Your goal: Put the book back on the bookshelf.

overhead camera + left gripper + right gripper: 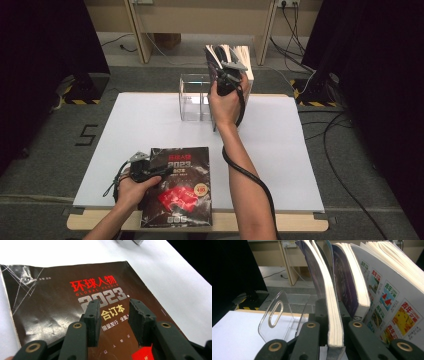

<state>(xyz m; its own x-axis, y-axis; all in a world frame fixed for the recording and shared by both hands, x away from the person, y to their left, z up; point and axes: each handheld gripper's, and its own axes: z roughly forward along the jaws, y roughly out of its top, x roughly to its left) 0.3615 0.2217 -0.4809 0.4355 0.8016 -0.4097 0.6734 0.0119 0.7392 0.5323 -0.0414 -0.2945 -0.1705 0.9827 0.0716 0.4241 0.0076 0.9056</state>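
A dark magazine (180, 187) with red and silver print lies flat at the table's front edge; its cover is also seen close up (50, 307). My left gripper (152, 167) rests over its top left corner, jaws open above the cover (112, 306) with nothing between them. At the back, my right gripper (226, 72) is raised and shut on the lower edge of an upright thin magazine (334, 327). Beside it stand a purple-covered book (348, 287) and a thicker one with coloured pictures (392, 307), fanned apart (235, 52).
A clear acrylic holder (194, 97) with a slotted handle (275, 315) stands at the back centre, just left of the upright magazines. The white table mat (280, 155) has bare room at the right and left. Cables lie on the floor beyond the table.
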